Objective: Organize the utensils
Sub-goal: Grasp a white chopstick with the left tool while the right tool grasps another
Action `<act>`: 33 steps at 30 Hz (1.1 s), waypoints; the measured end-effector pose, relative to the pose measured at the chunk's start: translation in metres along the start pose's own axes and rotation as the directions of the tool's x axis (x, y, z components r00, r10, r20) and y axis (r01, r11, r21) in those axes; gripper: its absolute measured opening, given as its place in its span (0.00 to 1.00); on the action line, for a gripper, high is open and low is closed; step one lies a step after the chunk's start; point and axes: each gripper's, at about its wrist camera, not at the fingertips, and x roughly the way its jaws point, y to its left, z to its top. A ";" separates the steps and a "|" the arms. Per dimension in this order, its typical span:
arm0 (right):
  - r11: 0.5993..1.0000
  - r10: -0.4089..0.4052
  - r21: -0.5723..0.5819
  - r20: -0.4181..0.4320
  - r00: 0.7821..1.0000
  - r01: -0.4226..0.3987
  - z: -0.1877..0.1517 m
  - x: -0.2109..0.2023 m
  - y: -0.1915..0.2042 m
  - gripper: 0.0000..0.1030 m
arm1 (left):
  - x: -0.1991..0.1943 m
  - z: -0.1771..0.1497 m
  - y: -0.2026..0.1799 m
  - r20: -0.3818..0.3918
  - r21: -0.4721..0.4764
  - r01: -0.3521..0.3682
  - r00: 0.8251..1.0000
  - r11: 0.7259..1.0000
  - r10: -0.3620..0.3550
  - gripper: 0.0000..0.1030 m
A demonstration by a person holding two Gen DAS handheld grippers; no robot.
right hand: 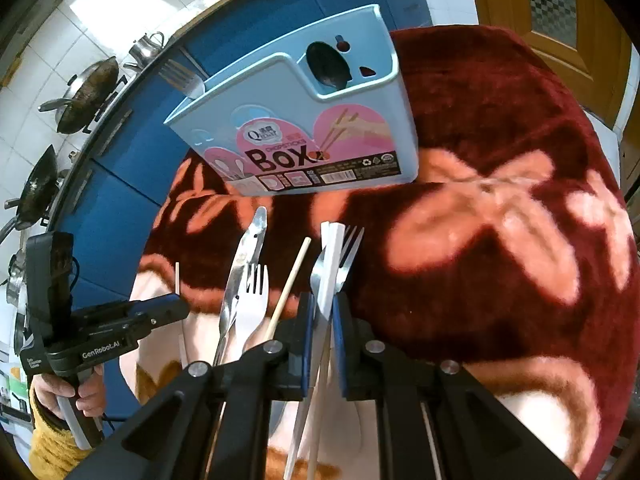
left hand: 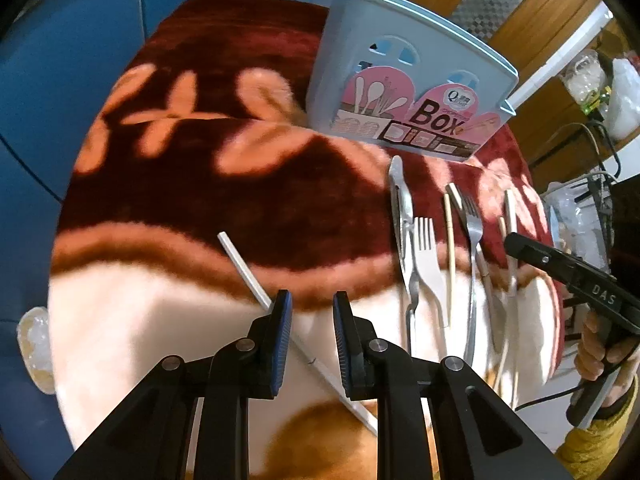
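Observation:
My left gripper stands open just over a white chopstick, which lies slantwise on the blanket and runs under the gap between the jaws without touching the pads. My right gripper is shut on another white chopstick, whose tip points toward the light blue utensil box. The box stands upright at the back and holds a metal fork and a spoon. On the blanket lie a metal knife, a white plastic fork, a wooden chopstick and a metal fork.
A red floral blanket covers the table. Blue cabinets and a stove with woks lie beyond its left edge. A wooden door is at the back right. A hand in a yellow sleeve holds the left gripper.

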 end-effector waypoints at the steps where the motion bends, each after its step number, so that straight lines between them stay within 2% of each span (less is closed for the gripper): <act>1: 1.000 0.004 0.000 0.003 1.000 -0.004 -0.001 0.001 0.003 0.11 | -0.002 -0.002 0.002 0.001 -0.002 -0.009 1.000 1.000 0.009 0.20; 8: 1.000 0.028 -0.004 0.040 0.999 -0.028 -0.007 -0.012 -0.006 0.11 | -0.016 -0.007 0.015 0.021 -0.013 -0.039 0.999 0.999 0.040 0.20; 11: 1.000 0.030 -0.007 0.044 0.999 -0.030 -0.007 -0.013 -0.006 0.11 | -0.011 -0.005 0.017 -0.004 -0.022 -0.055 0.998 0.998 0.055 0.20; 16: 0.999 0.039 -0.015 0.061 0.997 -0.038 -0.009 -0.018 -0.003 0.10 | 0.009 0.004 0.020 -0.062 -0.046 -0.046 0.997 0.998 0.043 0.20; 21: 0.999 0.035 -0.038 0.086 0.996 -0.032 -0.010 -0.028 -0.002 0.09 | 0.011 0.013 0.025 -0.062 -0.060 -0.029 0.998 0.998 0.025 0.09; 24: 0.998 0.036 -0.046 0.100 0.994 -0.032 -0.011 -0.030 -0.001 0.09 | 0.008 0.011 0.024 -0.028 -0.046 -0.019 0.999 0.999 0.018 0.06; 28: 0.999 0.033 -0.041 0.110 0.993 -0.029 -0.010 -0.031 -0.002 0.09 | -0.006 0.006 0.021 0.044 -0.041 0.048 0.998 0.998 -0.046 0.04; 31: 0.999 0.035 -0.044 0.137 0.990 -0.029 -0.009 -0.036 -0.001 0.09 | -0.025 0.005 0.010 0.142 0.007 0.060 0.988 0.998 -0.060 0.04; 33: 0.998 0.035 -0.053 0.163 0.986 -0.027 -0.008 -0.041 0.001 0.09 | -0.038 0.006 0.005 0.211 0.038 0.076 0.974 0.996 -0.083 0.04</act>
